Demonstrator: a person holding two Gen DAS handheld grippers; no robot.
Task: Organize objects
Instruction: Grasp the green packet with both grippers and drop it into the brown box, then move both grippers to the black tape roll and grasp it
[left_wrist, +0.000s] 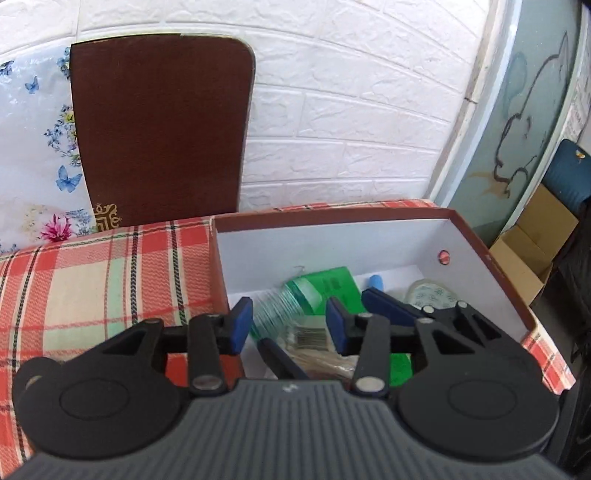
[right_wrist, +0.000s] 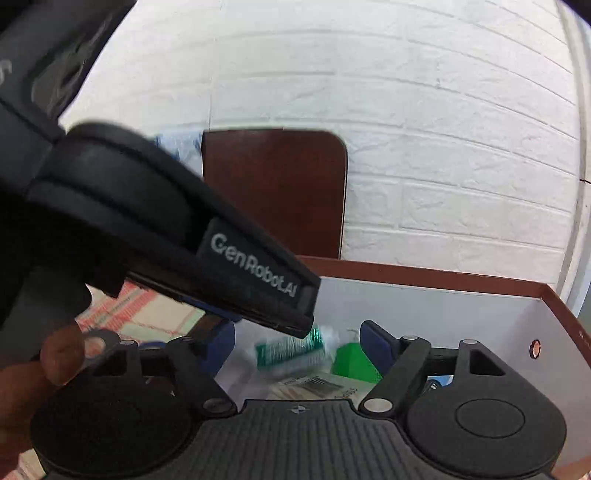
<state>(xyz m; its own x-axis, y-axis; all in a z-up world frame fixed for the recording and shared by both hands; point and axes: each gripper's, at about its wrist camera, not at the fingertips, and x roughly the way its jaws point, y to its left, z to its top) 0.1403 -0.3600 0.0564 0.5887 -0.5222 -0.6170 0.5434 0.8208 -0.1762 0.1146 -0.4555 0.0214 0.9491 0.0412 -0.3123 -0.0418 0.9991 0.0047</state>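
Both grippers, left and right, hover jaws apart, empty. Bottle lies in box: looks light, thin plastic, slippery. Grip mid-body gently, not cap.

Both wrist views look closely down into the same box.

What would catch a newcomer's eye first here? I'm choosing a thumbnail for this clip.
Probably the open box, brown outside and white inside, on the red checked cloth, with a green packet and a clear bottle among the jumble inside. Both the left gripper and the right gripper hang over it with empty jaws. Behind stands a dark brown board against the white brick wall.
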